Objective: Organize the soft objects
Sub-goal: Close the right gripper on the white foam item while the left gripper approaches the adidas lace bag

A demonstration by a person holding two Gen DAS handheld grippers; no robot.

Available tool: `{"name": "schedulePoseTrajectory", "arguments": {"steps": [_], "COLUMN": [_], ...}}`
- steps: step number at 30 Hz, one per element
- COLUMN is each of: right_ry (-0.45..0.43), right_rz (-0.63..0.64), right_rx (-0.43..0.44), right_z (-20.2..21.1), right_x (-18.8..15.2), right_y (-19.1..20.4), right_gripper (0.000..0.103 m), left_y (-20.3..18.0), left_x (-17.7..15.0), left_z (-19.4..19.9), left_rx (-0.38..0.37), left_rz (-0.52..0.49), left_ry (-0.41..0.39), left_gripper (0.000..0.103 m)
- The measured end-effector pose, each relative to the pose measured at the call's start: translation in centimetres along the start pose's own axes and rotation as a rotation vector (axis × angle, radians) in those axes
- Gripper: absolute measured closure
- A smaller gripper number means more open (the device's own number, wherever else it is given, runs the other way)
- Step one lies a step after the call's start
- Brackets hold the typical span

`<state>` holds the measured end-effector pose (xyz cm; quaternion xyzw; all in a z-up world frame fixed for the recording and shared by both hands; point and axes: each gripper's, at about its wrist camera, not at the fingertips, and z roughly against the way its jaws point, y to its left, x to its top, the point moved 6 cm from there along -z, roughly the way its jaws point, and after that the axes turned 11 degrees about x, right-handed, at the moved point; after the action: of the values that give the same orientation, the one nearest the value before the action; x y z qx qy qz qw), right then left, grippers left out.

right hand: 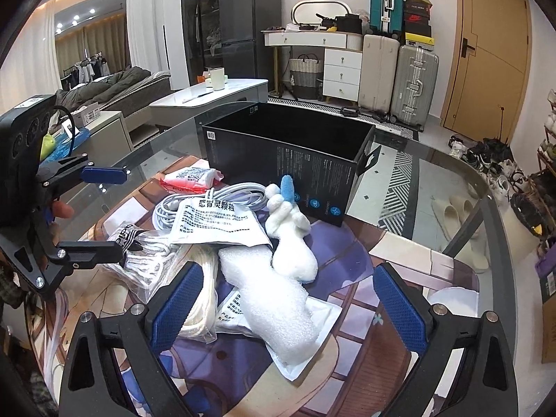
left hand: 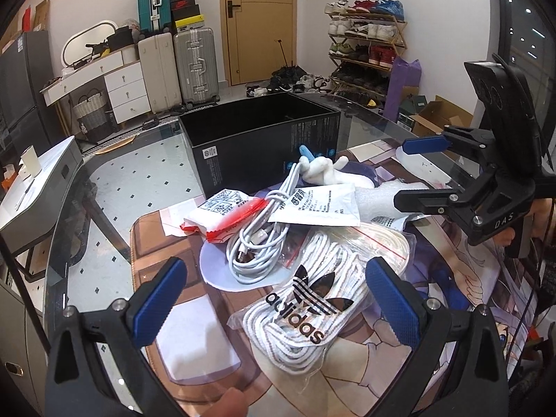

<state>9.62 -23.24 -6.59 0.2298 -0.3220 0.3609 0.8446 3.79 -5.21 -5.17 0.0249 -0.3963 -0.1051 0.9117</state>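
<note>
A pile of soft things lies on the printed mat [left hand: 180, 260] in front of an open black box [left hand: 257, 139]. A clear adidas bag of white laces [left hand: 305, 305] lies between the jaws of my open left gripper [left hand: 274, 302]. Behind it are a coiled white cable [left hand: 260, 239], a red-and-white packet [left hand: 222, 215] and a white printed sachet [left hand: 319, 205]. My right gripper [right hand: 288, 305] is open over a white foam roll [right hand: 271, 299]. A white plush hand with a blue fingertip [right hand: 288, 222] lies by the box [right hand: 288, 153]. Each gripper shows in the other's view, left gripper [right hand: 104, 212] and right gripper [left hand: 424, 173].
The mat lies on a round glass table [left hand: 114, 187]. Beyond it stand suitcases [left hand: 194, 66], a white dresser [left hand: 121, 83], a shoe rack [left hand: 368, 45] and a wooden door [left hand: 260, 24]. A white desk [right hand: 208, 97] and a bed [right hand: 121, 83] are at left in the right wrist view.
</note>
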Motion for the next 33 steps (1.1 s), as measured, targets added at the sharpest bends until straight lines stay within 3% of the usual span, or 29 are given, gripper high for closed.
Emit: {"name": "schedulePoseTrajectory", "arguments": {"steps": [11, 16, 24, 26, 30, 33], "right_ry": [0.062, 0.105, 0.172, 0.183, 0.191, 0.201], "right_rz": [0.028, 0.022, 0.039, 0.032, 0.016, 0.009], "right_rx": [0.038, 0.072, 0.113, 0.136, 0.154, 0.162], "right_z": [-0.8, -1.3, -2.6, -2.8, -3.1, -3.3], "right_x": [-0.3, -0.6, -1.1, -1.0, -0.8, -0.8], "right_y": [-0.8, -1.3, -0.6, -0.5, -0.7, -0.7], "right_gripper": [0.005, 0.016, 0.016, 0.025, 0.028, 0.038], "left_y": [-1.0, -1.4, -2.1, -2.1, -2.2, -2.2], "left_x": [0.0, -0.1, -1.2, -1.4, -1.7, -1.9], "left_z": [-0.4, -0.7, -1.9, -2.1, -2.6, -2.8], "left_rx": [-0.075, -0.095, -0.118, -0.12, -0.13, -0.136], "left_rz": [-0.103, -0.14, -0.178, -0.176, -0.163, -0.16], "left_ry": [0.045, 0.056, 0.1, 0.107, 0.12, 0.13], "left_gripper": [0.0, 0.0, 0.0, 0.0, 0.0, 0.0]}}
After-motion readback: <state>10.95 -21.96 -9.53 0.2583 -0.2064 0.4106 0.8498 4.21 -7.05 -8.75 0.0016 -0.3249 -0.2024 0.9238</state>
